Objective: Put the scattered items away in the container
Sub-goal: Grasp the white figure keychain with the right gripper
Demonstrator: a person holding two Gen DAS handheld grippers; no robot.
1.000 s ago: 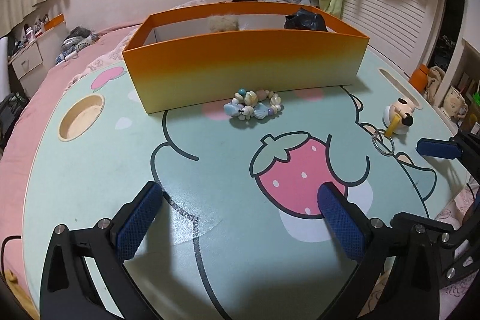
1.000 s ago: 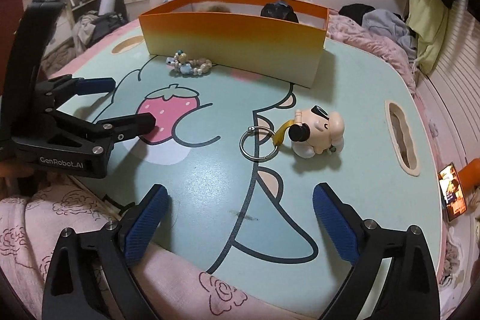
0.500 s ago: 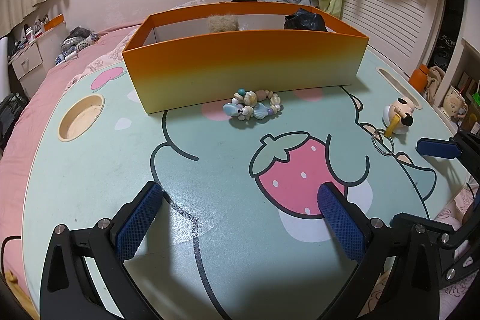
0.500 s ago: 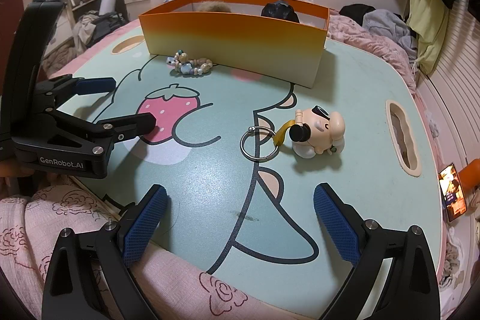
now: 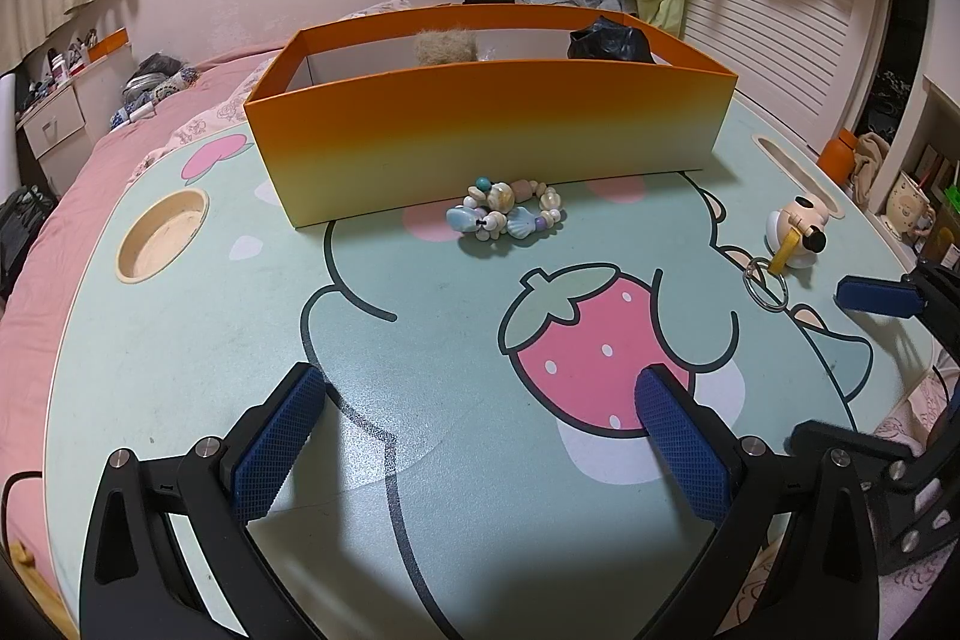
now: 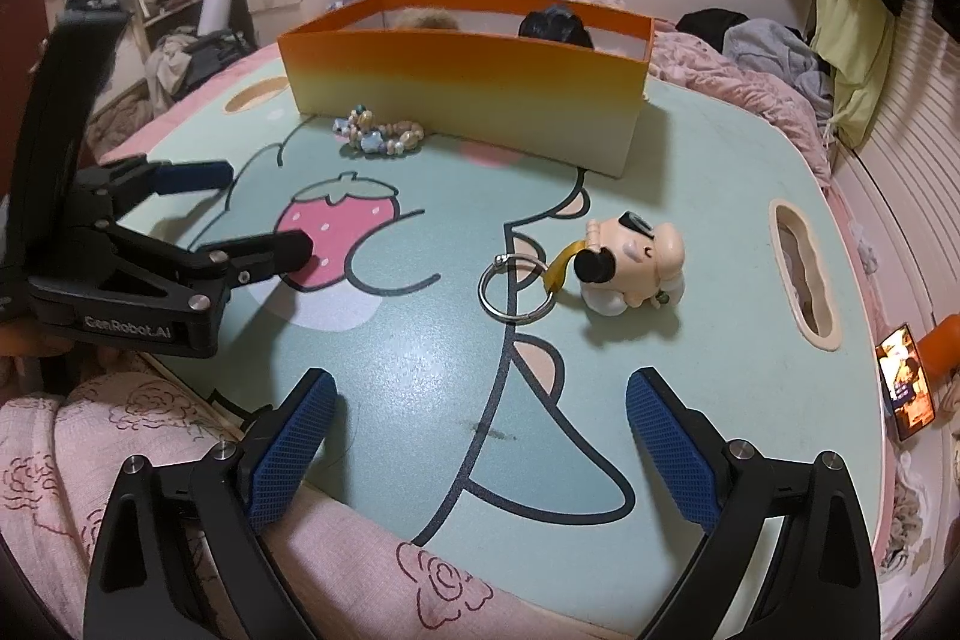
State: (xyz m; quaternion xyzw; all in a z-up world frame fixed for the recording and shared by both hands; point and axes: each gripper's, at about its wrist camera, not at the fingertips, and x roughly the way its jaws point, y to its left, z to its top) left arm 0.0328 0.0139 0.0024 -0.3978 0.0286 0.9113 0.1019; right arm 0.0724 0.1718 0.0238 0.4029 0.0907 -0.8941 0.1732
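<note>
Bench (image 5: 180, 340): two items still loose, so pickup not begun.
Orange container (image 5: 486, 124): far side, long axis crosswise.
Left tongs (image 5: 480, 436), right tongs (image 6: 480, 436): both released, empty.
Figure keychain (image 6: 630, 262): ahead of right tongs, ring end leftward; likely next grasp.
Bead bracelet (image 5: 510, 214): against container's front wall.

We are counting one orange box (image 5: 489, 124) on one table (image 5: 180, 340). Inside it we are seeing two things: one beige fluffy ball (image 5: 445, 46) and one black bundle (image 5: 609, 43). Outside it, two items are lying loose: one bead bracelet (image 5: 507, 214) and one keychain toy (image 6: 633, 265) carrying one ring (image 6: 516, 289). We are holding two grippers, left (image 5: 480, 418) and right (image 6: 480, 418).
</note>
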